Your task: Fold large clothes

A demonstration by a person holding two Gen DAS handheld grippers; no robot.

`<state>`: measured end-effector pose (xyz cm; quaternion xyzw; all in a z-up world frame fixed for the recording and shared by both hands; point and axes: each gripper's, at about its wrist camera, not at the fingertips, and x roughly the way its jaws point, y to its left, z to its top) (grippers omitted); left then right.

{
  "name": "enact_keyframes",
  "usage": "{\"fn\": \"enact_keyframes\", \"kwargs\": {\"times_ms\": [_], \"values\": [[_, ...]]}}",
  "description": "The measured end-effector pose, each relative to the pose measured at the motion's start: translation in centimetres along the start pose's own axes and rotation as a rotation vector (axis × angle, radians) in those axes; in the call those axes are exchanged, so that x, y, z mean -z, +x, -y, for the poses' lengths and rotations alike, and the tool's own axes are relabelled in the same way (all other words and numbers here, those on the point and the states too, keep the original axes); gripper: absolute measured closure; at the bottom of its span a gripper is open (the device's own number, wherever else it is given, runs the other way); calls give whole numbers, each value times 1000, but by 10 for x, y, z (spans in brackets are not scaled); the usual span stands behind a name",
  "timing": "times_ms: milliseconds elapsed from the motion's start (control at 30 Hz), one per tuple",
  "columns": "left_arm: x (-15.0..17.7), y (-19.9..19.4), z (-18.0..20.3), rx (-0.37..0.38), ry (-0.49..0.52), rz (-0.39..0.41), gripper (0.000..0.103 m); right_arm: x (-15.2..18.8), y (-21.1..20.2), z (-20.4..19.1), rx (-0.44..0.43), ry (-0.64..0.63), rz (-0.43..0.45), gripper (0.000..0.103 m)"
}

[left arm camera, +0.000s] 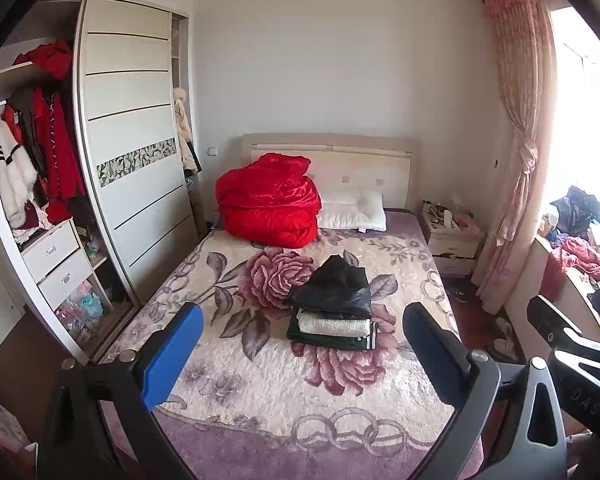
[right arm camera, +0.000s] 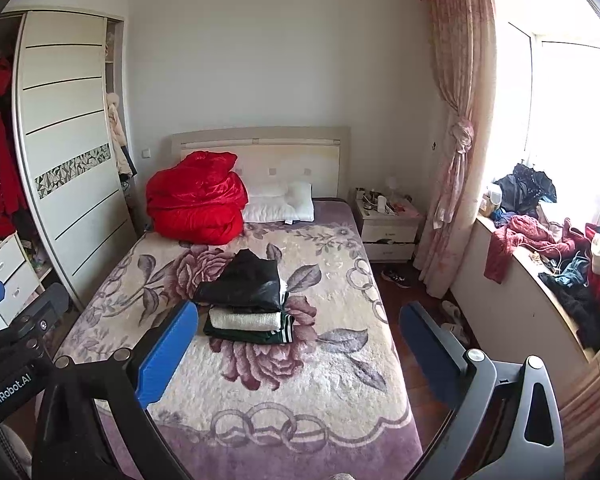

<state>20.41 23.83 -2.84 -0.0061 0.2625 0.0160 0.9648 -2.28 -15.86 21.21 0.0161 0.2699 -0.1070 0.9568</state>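
Left of the folded stack [left arm camera: 332,312], the left tongs [left arm camera: 300,364] are held spread and empty. The stack, three garments seemingly finished, lies mid-bed [left arm camera: 260,392]. Right of it, the right tongs [right arm camera: 296,356] are likewise spread; unfolded clothes [right arm camera: 540,240] are heaped on the sill, apparently left.

The bed [left arm camera: 228,364] carries a stack of folded clothes [left arm camera: 334,312], a red quilt [left arm camera: 268,206] and a white pillow [left arm camera: 352,210]
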Motion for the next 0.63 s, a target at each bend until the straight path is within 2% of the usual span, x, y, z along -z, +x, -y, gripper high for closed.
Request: {"fn": "enact_keyframes", "kwargs": {"times_ms": [467, 633], "values": [[-3, -1, -1, -3, 4, -2, 1, 7, -3, 1, 8, 1, -8, 1], [-1, -3, -5, -27, 17, 13, 1, 9, -3, 1, 5, -1, -8, 0]]}}
